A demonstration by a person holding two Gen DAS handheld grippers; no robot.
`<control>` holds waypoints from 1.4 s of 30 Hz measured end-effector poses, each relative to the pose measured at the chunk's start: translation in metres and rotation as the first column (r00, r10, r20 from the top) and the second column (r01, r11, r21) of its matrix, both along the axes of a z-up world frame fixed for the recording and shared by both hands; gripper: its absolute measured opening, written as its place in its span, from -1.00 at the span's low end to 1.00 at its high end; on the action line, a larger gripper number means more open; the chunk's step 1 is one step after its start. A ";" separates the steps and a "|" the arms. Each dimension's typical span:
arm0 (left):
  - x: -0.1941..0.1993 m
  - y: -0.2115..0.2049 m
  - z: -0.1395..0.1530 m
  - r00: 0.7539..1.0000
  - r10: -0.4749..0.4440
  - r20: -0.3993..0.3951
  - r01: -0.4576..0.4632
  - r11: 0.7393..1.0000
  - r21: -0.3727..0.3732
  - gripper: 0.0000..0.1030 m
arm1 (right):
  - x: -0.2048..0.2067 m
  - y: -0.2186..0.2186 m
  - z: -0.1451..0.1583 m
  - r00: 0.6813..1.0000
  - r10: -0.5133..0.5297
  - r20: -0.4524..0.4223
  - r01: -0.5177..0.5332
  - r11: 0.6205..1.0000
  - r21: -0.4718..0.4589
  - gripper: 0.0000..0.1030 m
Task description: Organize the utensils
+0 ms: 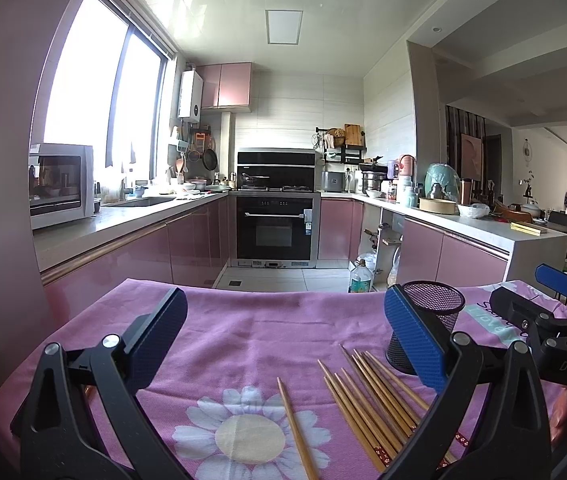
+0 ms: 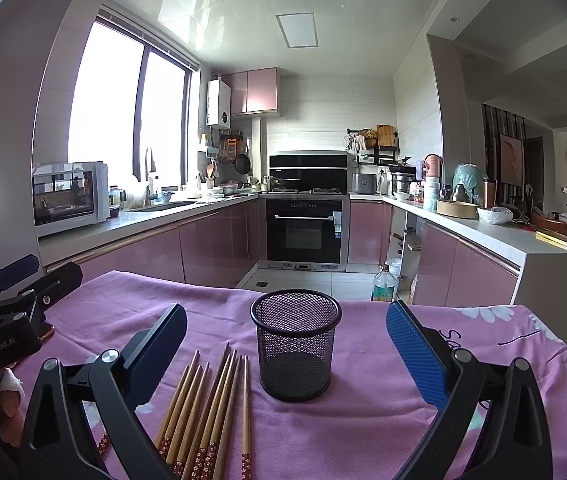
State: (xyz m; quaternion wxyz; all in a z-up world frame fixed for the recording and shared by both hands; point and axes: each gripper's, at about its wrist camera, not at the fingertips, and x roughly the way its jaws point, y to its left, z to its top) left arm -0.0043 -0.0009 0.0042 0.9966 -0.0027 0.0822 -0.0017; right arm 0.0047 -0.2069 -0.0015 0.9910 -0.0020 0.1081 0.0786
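Note:
Several wooden chopsticks lie side by side on a pink flowered cloth, one chopstick apart to their left. In the right wrist view the chopsticks lie just left of a black mesh cup that stands upright and empty. The mesh cup shows behind a blue pad in the left wrist view. My left gripper hovers open over the cloth, holding nothing. My right gripper is open too, its fingers either side of the cup, short of it.
The cloth covers a table whose far edge faces a kitchen with pink cabinets and an oven. A plastic bottle stands on the floor beyond the table. A hand holds the other gripper at the left.

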 end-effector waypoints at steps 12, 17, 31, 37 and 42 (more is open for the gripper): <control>-0.001 -0.002 0.001 1.000 -0.002 -0.001 0.002 1.000 -0.002 0.89 | 0.000 0.000 0.000 1.000 0.001 -0.002 -0.001 1.000 0.003 0.88; -0.001 -0.003 0.001 1.000 -0.003 -0.002 0.003 1.000 -0.003 0.89 | 0.001 0.002 -0.001 1.000 0.000 -0.005 0.000 1.000 0.001 0.88; -0.001 -0.002 0.001 1.000 -0.003 -0.002 0.003 1.000 -0.004 0.89 | -0.001 0.001 -0.003 1.000 -0.004 -0.002 0.004 1.000 0.008 0.88; -0.001 -0.002 0.001 1.000 -0.003 -0.002 0.003 1.000 -0.004 0.89 | -0.001 0.001 -0.003 1.000 -0.004 -0.003 0.004 1.000 0.009 0.88; -0.002 -0.003 0.001 1.000 -0.003 -0.002 0.003 1.000 -0.003 0.89 | -0.002 0.002 -0.004 1.000 -0.005 -0.001 0.005 1.000 0.009 0.88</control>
